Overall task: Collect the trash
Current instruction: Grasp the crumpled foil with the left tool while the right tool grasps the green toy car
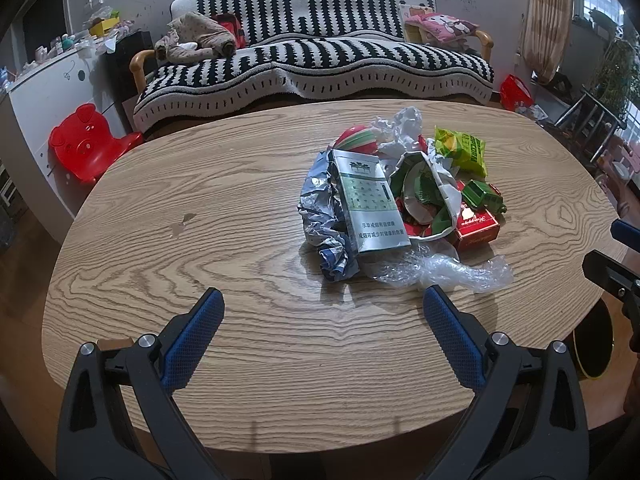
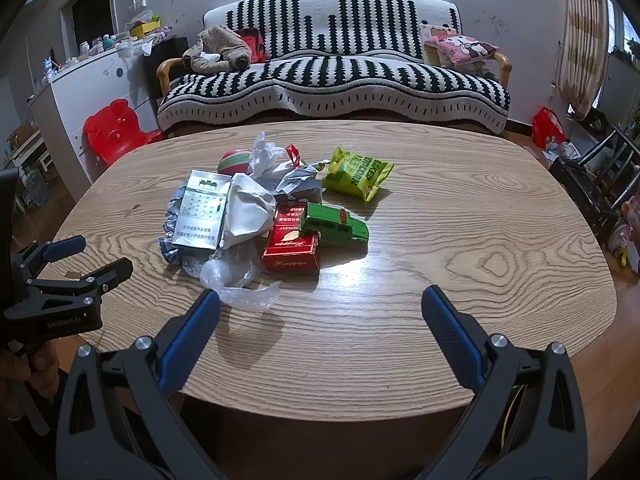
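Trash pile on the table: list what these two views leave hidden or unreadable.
- Striped ball: right wrist view, mostly behind crumpled white paper.
- Red box: left wrist view, partly covered by the torn paper bag.
- Small print on the silver carton: too small to read in both views.
- Right claw: left wrist view, cut off by the edge.

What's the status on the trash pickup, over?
Both tongs, left and right, open, empty. Trash pile untouched on table. Green toy car and ball mixed in.
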Tool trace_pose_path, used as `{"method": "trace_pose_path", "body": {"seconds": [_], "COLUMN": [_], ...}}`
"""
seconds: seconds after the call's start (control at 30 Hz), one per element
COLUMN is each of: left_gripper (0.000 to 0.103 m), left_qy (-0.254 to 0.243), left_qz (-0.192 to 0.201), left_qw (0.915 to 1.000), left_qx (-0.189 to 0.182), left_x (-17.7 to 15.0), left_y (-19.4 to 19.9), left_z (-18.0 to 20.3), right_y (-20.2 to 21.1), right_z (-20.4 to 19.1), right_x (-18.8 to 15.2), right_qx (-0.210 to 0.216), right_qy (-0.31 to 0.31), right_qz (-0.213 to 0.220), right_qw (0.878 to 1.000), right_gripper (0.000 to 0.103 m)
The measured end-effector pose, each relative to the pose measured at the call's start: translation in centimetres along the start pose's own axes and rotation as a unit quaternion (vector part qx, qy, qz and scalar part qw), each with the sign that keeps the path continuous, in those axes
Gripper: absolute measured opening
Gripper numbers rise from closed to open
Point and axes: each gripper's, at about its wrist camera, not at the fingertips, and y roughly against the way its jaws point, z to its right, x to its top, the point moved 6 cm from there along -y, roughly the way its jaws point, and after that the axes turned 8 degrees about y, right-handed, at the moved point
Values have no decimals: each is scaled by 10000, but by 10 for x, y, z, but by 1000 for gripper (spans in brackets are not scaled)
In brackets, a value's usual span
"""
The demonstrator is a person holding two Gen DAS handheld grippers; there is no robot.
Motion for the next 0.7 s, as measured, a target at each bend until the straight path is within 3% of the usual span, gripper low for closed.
{"method": "trace_pose_path", "body": {"seconds": [0.5,0.7], "left_gripper": [97,97], "left_qy": [88,218], "left_qz": [-21,-159], "left_qw": [9999,9988], "left_qx": [106,405], "left_x": [3,18], "left_y": [-2,-20], "left_z": [-11,-39], "right_y": [0,-10], "right_z": [-1,7], "right_x": [0,4], "right_qx": [35,438], "right_qy": [-3,-281], "right_qz": [19,-29], "right_qw": [10000,9986], "right_gripper": [97,97]}}
